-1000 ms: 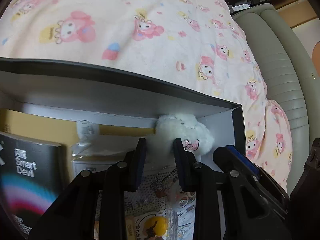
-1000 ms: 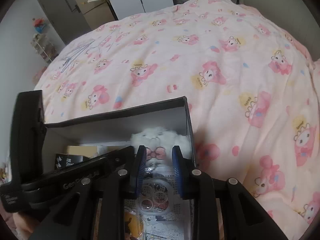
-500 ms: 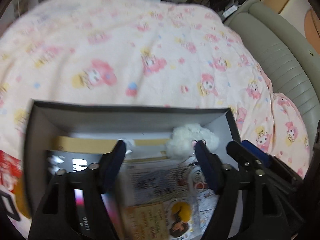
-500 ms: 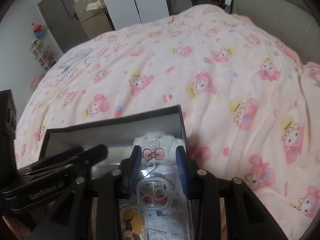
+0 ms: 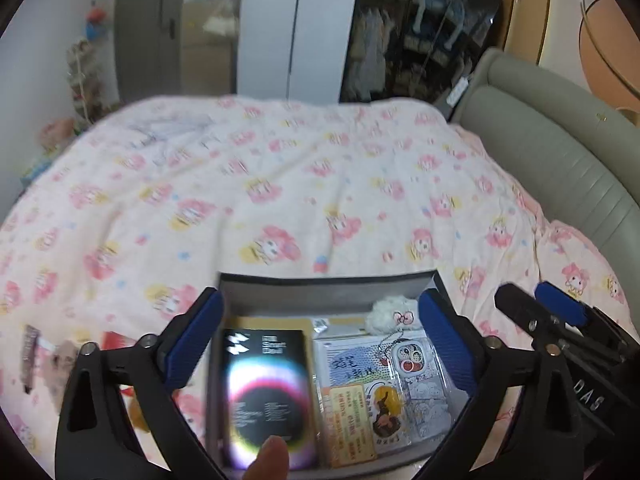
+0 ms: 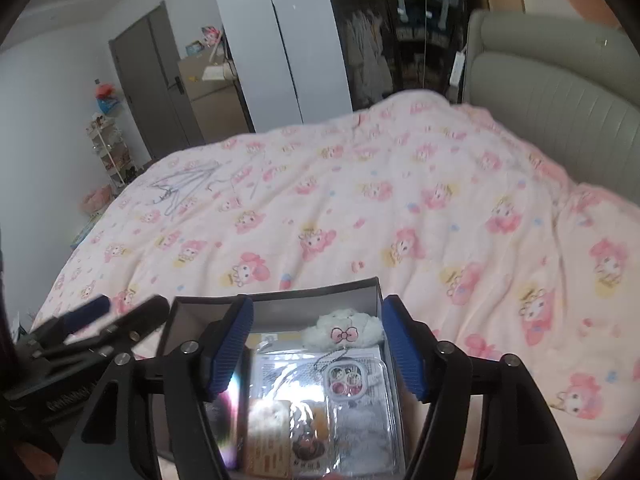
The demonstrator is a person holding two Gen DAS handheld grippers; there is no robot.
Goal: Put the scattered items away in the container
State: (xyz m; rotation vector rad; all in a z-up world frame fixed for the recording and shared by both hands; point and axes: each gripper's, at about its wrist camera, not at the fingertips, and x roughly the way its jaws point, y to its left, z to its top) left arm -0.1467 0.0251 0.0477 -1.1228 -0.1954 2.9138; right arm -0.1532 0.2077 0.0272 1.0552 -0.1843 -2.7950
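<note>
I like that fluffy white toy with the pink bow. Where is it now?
The toy lies inside the box, in its far right corner, just beyond the keychain.

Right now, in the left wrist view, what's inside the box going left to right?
black booklet → orange card → yellow-and-brown sticker → clear keychain case, all inside the box.
</note>
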